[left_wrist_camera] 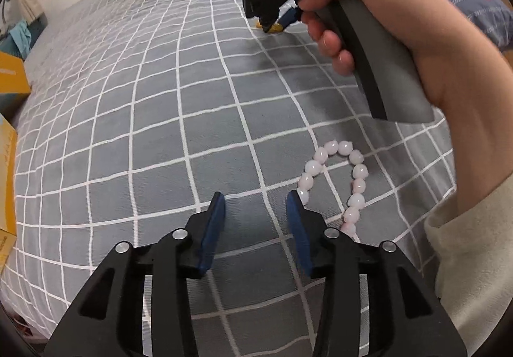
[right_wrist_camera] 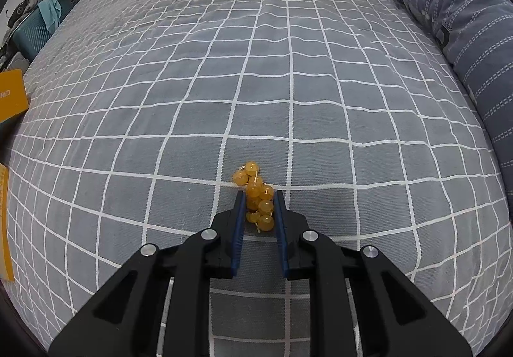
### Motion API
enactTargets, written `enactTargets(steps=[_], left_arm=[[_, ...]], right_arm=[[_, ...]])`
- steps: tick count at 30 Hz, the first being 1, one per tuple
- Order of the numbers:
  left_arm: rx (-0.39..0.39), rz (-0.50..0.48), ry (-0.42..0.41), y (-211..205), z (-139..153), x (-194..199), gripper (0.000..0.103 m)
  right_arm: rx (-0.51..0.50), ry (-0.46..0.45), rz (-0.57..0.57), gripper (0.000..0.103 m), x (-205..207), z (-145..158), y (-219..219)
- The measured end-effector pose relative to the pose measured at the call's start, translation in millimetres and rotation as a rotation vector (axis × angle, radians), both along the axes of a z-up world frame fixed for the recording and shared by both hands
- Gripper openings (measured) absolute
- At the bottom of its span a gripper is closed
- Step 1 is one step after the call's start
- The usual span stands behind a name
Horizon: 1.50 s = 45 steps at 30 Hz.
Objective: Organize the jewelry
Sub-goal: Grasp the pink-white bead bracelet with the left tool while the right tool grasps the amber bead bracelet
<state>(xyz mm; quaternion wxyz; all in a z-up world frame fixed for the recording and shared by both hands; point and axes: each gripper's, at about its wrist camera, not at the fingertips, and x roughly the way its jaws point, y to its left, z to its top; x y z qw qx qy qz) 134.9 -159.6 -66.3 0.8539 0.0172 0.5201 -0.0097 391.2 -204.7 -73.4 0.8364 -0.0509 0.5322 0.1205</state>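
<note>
Lowest in the right wrist view, the right gripper [right_wrist_camera: 259, 196] has its blue fingers [right_wrist_camera: 239, 228] drawn in around a bunched amber bead bracelet [right_wrist_camera: 256, 196], the pads touching or very nearly touching the beads on both sides; a few beads spill out past the tips toward the middle of the frame. The bracelet rests on the grey checked bed [right_wrist_camera: 288, 68], so it looks gripped but not yet lifted. In the left wrist view the same grasp shows small at the upper middle, under the right hand [left_wrist_camera: 400, 36] that holds the grey handle.

The left gripper [left_wrist_camera: 256, 203], at the bottom of its own frame, has its fingers [left_wrist_camera: 214, 228] spread apart with nothing between them. A pink bead bracelet [left_wrist_camera: 336, 177] lies in a loose loop just right of the right-side finger, close to it, touching or nearly so, but outside the gap.

My reading: the sorting is at an early stage. Both bracelets are on the bed, one being taken and one waiting. No jewelry box or tray is identifiable; only yellow boxes [left_wrist_camera: 9, 78] sit at the left edge and a striped pillow [right_wrist_camera: 465, 36] at the upper right
</note>
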Motion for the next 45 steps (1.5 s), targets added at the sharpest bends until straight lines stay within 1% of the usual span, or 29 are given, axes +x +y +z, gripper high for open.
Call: enactTargets(steps=[4,6,7,8,9,12,16,19,20,21,23,25,27,30,32,34,35,36,38,41,45], left_arm=[[0.018,0.006,-0.005,-4.2,-8.1,0.2,0.044],[0.024,0.004,-0.008,-5.2,-9.7,0.0,0.042],[0.027,0.006,-0.011,-5.3,-9.8,0.2,0.036],[0.037,0.013,-0.018,-4.7,-9.7,0.2,0.023],[0.035,0.013,-0.02,-2.6,-9.8,2.0,0.005],[0.0,0.006,-0.012,5.9,-9.4,6.5,0.002],[-0.041,0.001,-0.002,12.3,-4.6,9.3,0.002],[-0.074,0.01,0.002,18.5,0.0,13.8,0.008],[-0.086,0.011,0.009,18.7,1.3,13.9,0.021],[-0.093,0.01,0.009,18.0,2.8,13.2,0.039],[-0.093,0.009,-0.018,15.5,7.9,9.9,0.057],[-0.082,0.005,-0.033,12.1,9.8,7.2,0.057],[-0.08,-0.005,-0.018,8.4,6.4,8.1,0.057],[-0.041,0.001,-0.003,3.9,-3.7,10.0,0.057],[-0.008,0.001,-0.009,0.7,-9.6,9.5,0.057],[0.026,-0.002,-0.02,-4.0,-12.6,8.6,0.054],[0.045,-0.001,-0.03,-6.1,-13.3,8.1,0.046],[0.056,-0.001,-0.038,-7.6,-13.0,6.0,0.031],[0.046,0.001,-0.047,-6.0,-11.7,5.0,0.011],[0.011,-0.001,-0.042,-0.5,-9.6,5.5,0.01],[0.002,0.002,-0.048,5.0,-4.8,6.0,0.01]], right_arm=[[-0.001,0.001,0.003,0.017,1.5,-0.7,-0.2],[-0.002,0.001,0.004,0.017,1.3,-0.7,0.0],[-0.003,0.0,0.004,0.017,1.2,-0.9,-0.1],[-0.004,0.0,0.004,0.017,0.9,-0.9,0.2],[-0.005,0.0,0.005,0.017,1.0,-0.9,0.0],[-0.007,-0.001,0.007,0.017,0.5,-0.5,0.2],[-0.015,-0.002,0.01,0.017,0.9,-0.3,1.2],[-0.023,-0.003,0.013,0.017,1.3,-0.7,1.8],[-0.024,-0.002,0.014,0.017,1.6,-0.8,1.7],[-0.023,-0.001,0.013,0.017,1.9,-0.8,1.4],[-0.027,-0.001,0.014,0.017,2.6,-0.7,1.2],[-0.032,-0.003,0.014,0.017,2.9,-0.5,2.2],[-0.035,-0.004,0.016,0.017,3.3,-0.2,3.2],[-0.037,-0.007,0.021,0.017,3.6,0.3,4.5],[-0.035,-0.008,0.024,0.017,3.9,0.8,4.8],[-0.034,-0.008,0.026,0.017,4.1,0.5,4.5],[-0.033,-0.007,0.026,0.017,4.1,0.0,4.3],[-0.032,-0.006,0.026,0.017,3.9,-0.1,4.0],[-0.033,-0.006,0.026,0.017,3.6,-0.1,3.8],[-0.033,-0.008,0.027,0.017,3.3,0.4,3.5],[-0.033,-0.011,0.024,0.017,3.2,1.1,3.4]])
